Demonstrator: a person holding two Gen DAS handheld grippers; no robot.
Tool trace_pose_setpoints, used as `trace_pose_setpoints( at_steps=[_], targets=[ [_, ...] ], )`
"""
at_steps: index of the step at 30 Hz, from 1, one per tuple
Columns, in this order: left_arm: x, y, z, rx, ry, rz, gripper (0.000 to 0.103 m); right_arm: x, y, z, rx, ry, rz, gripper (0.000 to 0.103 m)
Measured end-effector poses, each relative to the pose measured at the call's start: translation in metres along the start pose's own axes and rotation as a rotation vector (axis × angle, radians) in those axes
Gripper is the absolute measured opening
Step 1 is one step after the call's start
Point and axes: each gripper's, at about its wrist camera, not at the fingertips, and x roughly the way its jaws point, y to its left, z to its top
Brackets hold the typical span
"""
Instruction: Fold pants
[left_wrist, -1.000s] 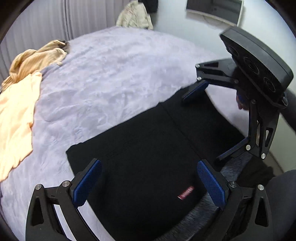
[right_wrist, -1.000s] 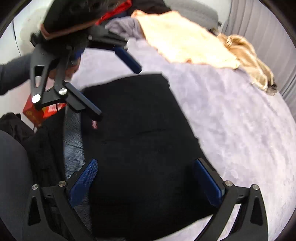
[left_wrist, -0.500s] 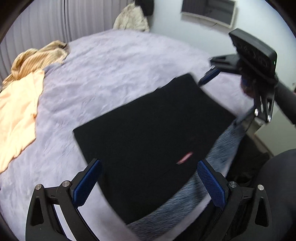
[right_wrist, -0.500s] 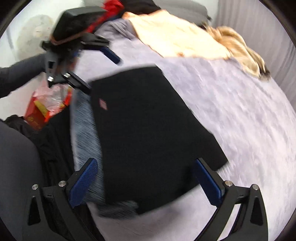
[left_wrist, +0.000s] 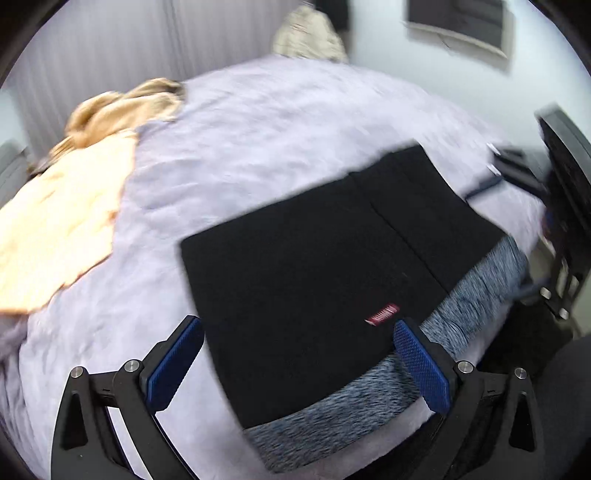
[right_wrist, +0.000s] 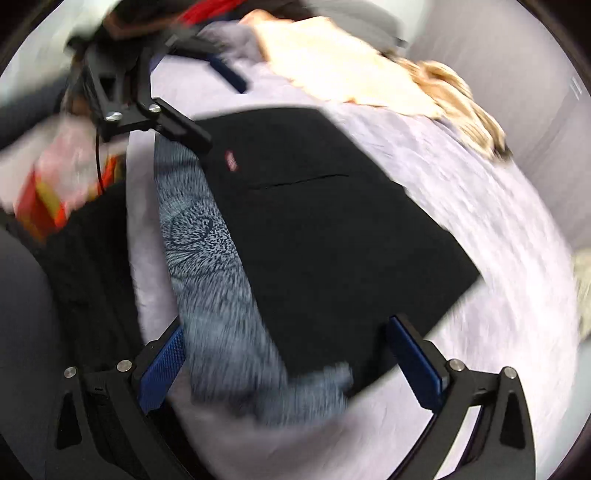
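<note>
Black pants (left_wrist: 332, 266) lie folded into a flat rectangle on the lilac bed (left_wrist: 258, 129), a small red label (left_wrist: 382, 314) near their front edge. A blue-grey speckled cloth (left_wrist: 369, 402) pokes out beneath them. My left gripper (left_wrist: 299, 365) is open, held above the pants' near edge and touching nothing. From the right wrist the same pants (right_wrist: 325, 221) and speckled cloth (right_wrist: 221, 288) show. My right gripper (right_wrist: 291, 369) is open and empty over their near corner. The left gripper (right_wrist: 207, 107) shows far left there; the right gripper (left_wrist: 517, 221) shows blurred at the left view's right edge.
A peach cloth (left_wrist: 55, 229) and a tan crumpled garment (left_wrist: 122, 110) lie on the bed's far side. A red and yellow box (right_wrist: 44, 199) stands on the floor beside the bed. Dark clothing (right_wrist: 88, 266) hangs at the bed's near edge by the person's legs.
Both grippers have pulled back and up from the pants, which now lie free and flat. The speckled cloth under them has come into view.
</note>
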Motion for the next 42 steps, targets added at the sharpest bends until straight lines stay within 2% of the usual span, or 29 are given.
trace_pose_setpoints(
  at_steps=[2,4,6,8,11,13,16,19,20,22,24,26,29,35,39,42],
  targets=[
    [-0.002,0.03,-0.001,-0.146,0.007,0.012,0.103,-0.014,-0.016,-0.007,0.13,-0.045,-0.01,0.103],
    [0.01,0.057,-0.004,-0.292,0.047,-0.007,0.103,-0.02,-0.029,-0.012,0.273,-0.067,-0.015,0.103],
    [0.026,0.077,-0.009,-0.405,0.095,-0.033,0.103,-0.015,-0.046,-0.013,0.428,-0.078,0.032,0.103],
    [0.042,0.081,-0.011,-0.463,0.13,-0.056,0.103,-0.004,-0.056,-0.014,0.545,-0.067,0.099,0.103],
    [0.047,0.07,-0.014,-0.469,0.126,-0.078,0.103,-0.006,-0.072,-0.017,0.618,-0.098,0.164,0.103],
    [0.051,0.063,-0.013,-0.447,0.131,-0.063,0.103,-0.023,-0.07,-0.029,0.636,-0.159,0.187,0.103],
    [0.047,0.06,-0.015,-0.439,0.124,-0.083,0.103,-0.038,-0.084,-0.036,0.707,-0.247,0.186,0.103],
    [0.055,0.071,-0.012,-0.456,0.136,-0.12,0.103,-0.034,-0.097,-0.044,0.804,-0.208,0.104,0.103],
    [0.059,0.07,-0.011,-0.455,0.141,-0.133,0.103,-0.026,-0.101,-0.045,0.835,-0.191,0.111,0.103],
    [0.065,0.065,-0.007,-0.448,0.147,-0.171,0.103,-0.001,-0.107,-0.046,0.891,-0.171,0.187,0.103],
    [0.073,0.059,-0.005,-0.439,0.156,-0.214,0.103,0.032,-0.105,-0.042,0.915,-0.129,0.299,0.103],
    [0.079,0.057,-0.004,-0.453,0.15,-0.217,0.103,0.063,-0.093,-0.033,0.903,-0.094,0.375,0.103],
    [0.085,0.06,-0.004,-0.485,0.142,-0.243,0.103,0.078,-0.072,-0.01,0.804,-0.109,0.302,0.103],
    [0.1,0.075,-0.014,-0.507,0.131,-0.388,0.103,0.091,-0.078,-0.006,0.787,-0.116,0.35,0.103],
    [0.097,0.063,-0.004,-0.483,0.152,-0.327,0.103,0.093,-0.072,-0.005,0.761,-0.128,0.308,0.103],
    [0.092,0.056,0.001,-0.48,0.153,-0.3,0.094,0.096,-0.072,-0.005,0.778,-0.136,0.298,0.103]
  ],
)
